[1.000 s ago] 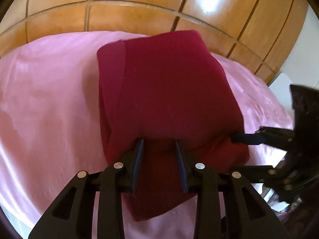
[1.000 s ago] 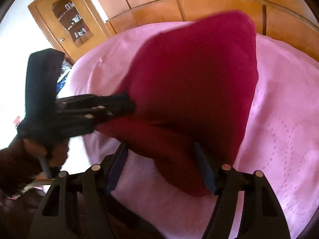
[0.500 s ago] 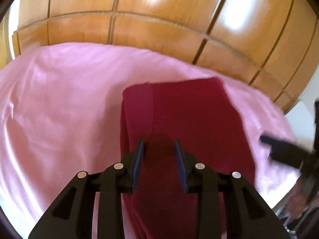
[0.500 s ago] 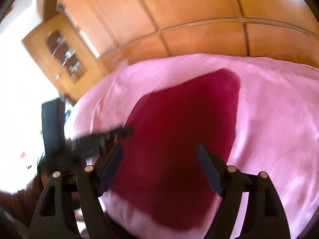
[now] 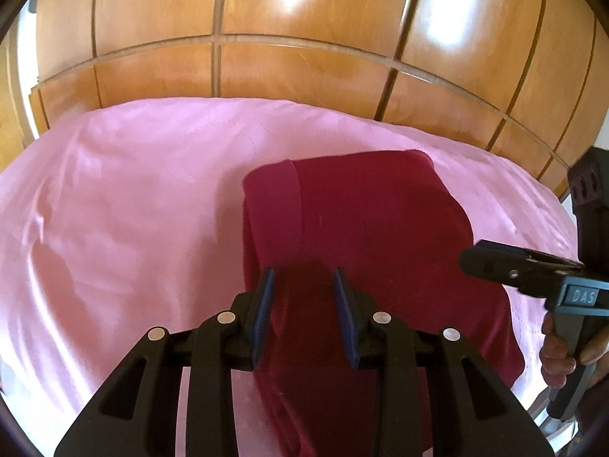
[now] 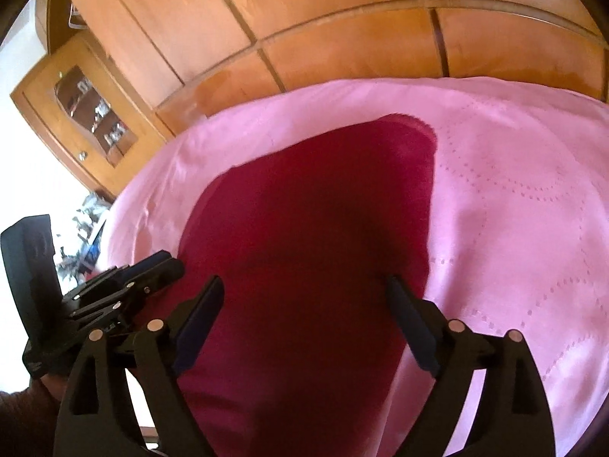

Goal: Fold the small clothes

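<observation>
A dark red garment (image 5: 365, 236) lies folded flat on the pink bedspread (image 5: 133, 190); it also shows in the right wrist view (image 6: 312, 221). My left gripper (image 5: 304, 278) is open above the garment's near left part, with nothing between its fingers. My right gripper (image 6: 304, 285) is wide open over the garment's near end and holds nothing. The right gripper appears at the right edge of the left wrist view (image 5: 491, 262). The left gripper appears at the left of the right wrist view (image 6: 152, 270).
A wooden panelled headboard (image 5: 304, 64) runs behind the bed. A wooden cabinet with a glass door (image 6: 87, 114) stands at the left in the right wrist view. The bedspread (image 6: 525, 209) has a dotted stitched pattern.
Both grippers have let go of the garment and pulled back. The garment, lifted one second ago, now lies flat on the bedspread. The right gripper's jaws have opened wider.
</observation>
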Demonstrator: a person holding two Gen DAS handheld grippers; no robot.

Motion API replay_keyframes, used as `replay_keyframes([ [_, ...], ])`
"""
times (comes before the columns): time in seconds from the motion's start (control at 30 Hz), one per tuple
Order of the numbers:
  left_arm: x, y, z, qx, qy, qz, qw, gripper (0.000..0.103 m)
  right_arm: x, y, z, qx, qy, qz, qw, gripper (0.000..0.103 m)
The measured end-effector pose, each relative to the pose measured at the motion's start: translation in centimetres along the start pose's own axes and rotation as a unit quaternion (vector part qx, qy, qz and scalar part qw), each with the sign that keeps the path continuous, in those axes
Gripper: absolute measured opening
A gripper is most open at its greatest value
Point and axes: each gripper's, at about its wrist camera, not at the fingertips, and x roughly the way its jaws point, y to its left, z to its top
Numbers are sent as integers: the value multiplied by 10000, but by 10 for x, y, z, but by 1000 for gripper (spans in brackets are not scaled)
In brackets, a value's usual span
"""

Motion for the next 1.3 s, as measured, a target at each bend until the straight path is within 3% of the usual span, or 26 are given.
replay_keyframes([
  [0.1,-4,6,0,-48,-7,45,10000,31,4,-5,2,130,-36,-6,9999,87],
  [0.2,-5,10,2,-80,-59,69,9999,63,7,-12,1,252,16,16,9997,87],
  [0.47,7,16,-2,-68,103,-54,9999,63,11,-25,0,554,95,358,9978,86],
  [0.7,24,27,-5,-281,254,-648,9972,63,16,-37,-5,809,189,649,9944,85],
  [0.8,34,37,-8,-566,375,-1105,9916,63,17,-41,-8,897,187,749,9930,81],
  [0.83,40,42,-9,-752,468,-1348,9869,59,18,-40,-8,879,207,755,9930,78],
  [0.87,43,46,-10,-910,529,-1603,9814,49,18,-39,-9,862,216,743,9933,72],
  [0.9,46,49,-10,-1051,563,-1807,9763,48,18,-35,-8,791,212,704,9942,65],
  [1.0,46,49,-14,-1092,470,-1985,9729,37,13,-25,-5,599,165,645,9960,47],
  [1.07,40,49,-16,-1100,390,-2129,9701,31,8,-17,-2,446,118,567,9973,40],
  [1.3,16,38,1,-1151,86,-2601,9587,28,-22,0,17,82,-308,592,9977,31],
])
